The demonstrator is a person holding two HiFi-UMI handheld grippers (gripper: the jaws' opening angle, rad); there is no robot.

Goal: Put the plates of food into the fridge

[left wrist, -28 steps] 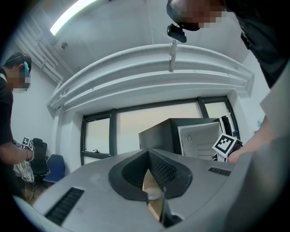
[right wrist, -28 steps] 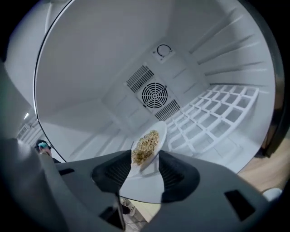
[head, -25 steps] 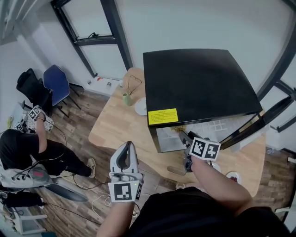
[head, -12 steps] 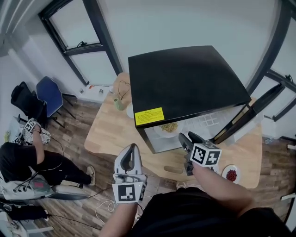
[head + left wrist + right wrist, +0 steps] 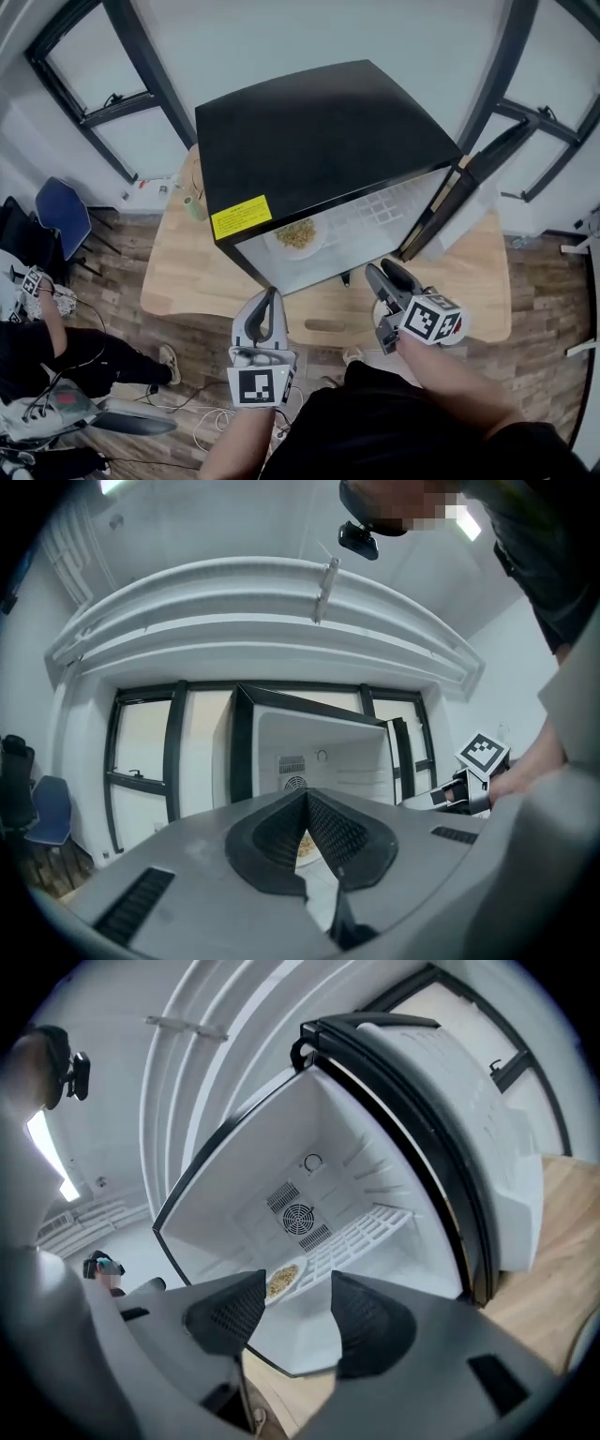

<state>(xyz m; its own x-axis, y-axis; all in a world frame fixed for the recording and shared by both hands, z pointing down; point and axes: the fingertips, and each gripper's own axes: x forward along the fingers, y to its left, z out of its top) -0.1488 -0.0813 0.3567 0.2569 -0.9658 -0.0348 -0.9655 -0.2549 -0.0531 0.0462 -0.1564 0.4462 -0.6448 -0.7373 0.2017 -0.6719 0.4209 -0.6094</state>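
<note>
— Since the earlier moment, the right gripper [image 5: 382, 270] is out of the fridge [image 5: 319, 131]; its jaws have just been opening (nothing is between them).
— And the plate of food [image 5: 296, 234]?
— On the shelf [image 5: 375, 211] inside, left part. The left gripper [image 5: 270, 293] has its jaws together, empty.

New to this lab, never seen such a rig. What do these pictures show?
A person holds a gripper in each hand. The head view comes from a camera on their head, looking down; the other two cameras ride on the grippers. A black mini fridge stands open on a wooden table, with a plate of food inside. On the left gripper the tongs are shut and empty; on the right gripper they have just been opening, with nothing between them.
</note>
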